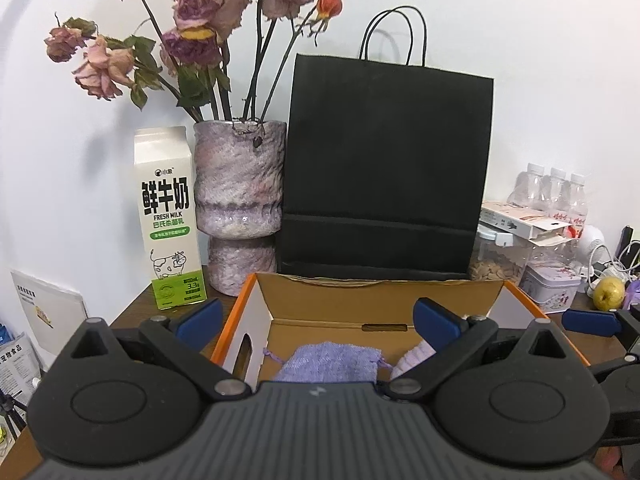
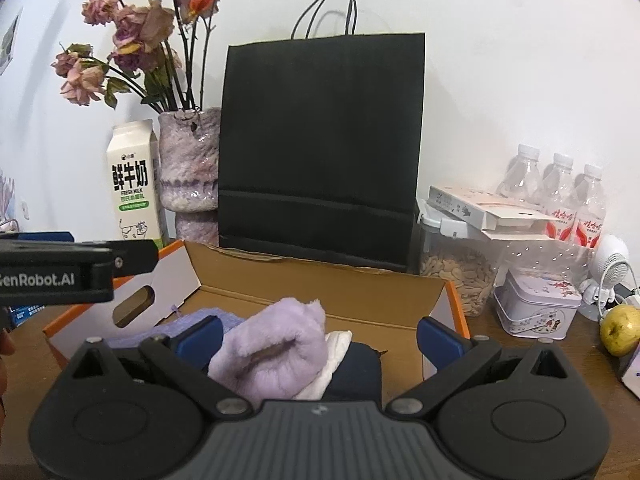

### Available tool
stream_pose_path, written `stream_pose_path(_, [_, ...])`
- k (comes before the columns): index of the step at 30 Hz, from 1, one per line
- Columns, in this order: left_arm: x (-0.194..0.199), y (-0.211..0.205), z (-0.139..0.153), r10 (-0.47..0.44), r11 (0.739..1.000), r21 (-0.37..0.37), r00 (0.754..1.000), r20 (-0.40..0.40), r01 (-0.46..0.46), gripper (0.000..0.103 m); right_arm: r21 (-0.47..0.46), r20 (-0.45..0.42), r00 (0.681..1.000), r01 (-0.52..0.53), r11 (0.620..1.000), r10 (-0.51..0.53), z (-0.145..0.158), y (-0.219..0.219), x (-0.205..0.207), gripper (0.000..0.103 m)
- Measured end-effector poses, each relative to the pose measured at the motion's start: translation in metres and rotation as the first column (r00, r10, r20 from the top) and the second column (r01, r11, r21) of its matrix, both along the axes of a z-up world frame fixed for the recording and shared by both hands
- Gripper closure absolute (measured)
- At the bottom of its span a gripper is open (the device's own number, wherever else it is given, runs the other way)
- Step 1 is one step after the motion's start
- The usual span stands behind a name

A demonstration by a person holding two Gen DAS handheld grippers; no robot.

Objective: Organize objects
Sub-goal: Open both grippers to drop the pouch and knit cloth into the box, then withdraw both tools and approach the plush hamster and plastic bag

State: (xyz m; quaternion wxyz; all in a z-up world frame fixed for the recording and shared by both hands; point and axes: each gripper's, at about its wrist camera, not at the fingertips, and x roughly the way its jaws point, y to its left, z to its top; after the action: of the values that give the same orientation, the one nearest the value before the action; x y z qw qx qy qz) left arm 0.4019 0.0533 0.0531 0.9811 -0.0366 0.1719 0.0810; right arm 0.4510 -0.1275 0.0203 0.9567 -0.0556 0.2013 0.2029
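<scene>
Right wrist view shows my right gripper (image 2: 319, 336) spread over the fluffy lilac cloth (image 2: 276, 350) in the cardboard box (image 2: 320, 288) just ahead; left gripper (image 1: 318, 320) also spread, so I'd descend squarely before pinching.

Fluffy lilac sock (image 2: 272, 348) and knitted purple pouch (image 1: 332, 366) lie inside cardboard box (image 2: 316, 280).

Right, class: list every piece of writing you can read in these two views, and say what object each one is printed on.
"鲜牛奶" on the milk carton.
"FRESH MILK" on the same carton, just below.
"3.3" near the carton's green base; the finer print around it is too small to read.
"enRobot.AI", its first letter cut off, on the left gripper seen from the right wrist.
Red labels on the water bottles: blurred, not readable.
Booklets at far left: too small.
</scene>
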Motion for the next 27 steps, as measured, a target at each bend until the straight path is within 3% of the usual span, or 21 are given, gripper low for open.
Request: stream_pose_path(27, [-0.101,-0.031,0.002,-0.008,1.000,-0.022,1.000,0.003,0.008,0.000,0.024,0.024,1.000,0.014,1.000,-0.014,0.005,-0.051,-0.101,0.000])
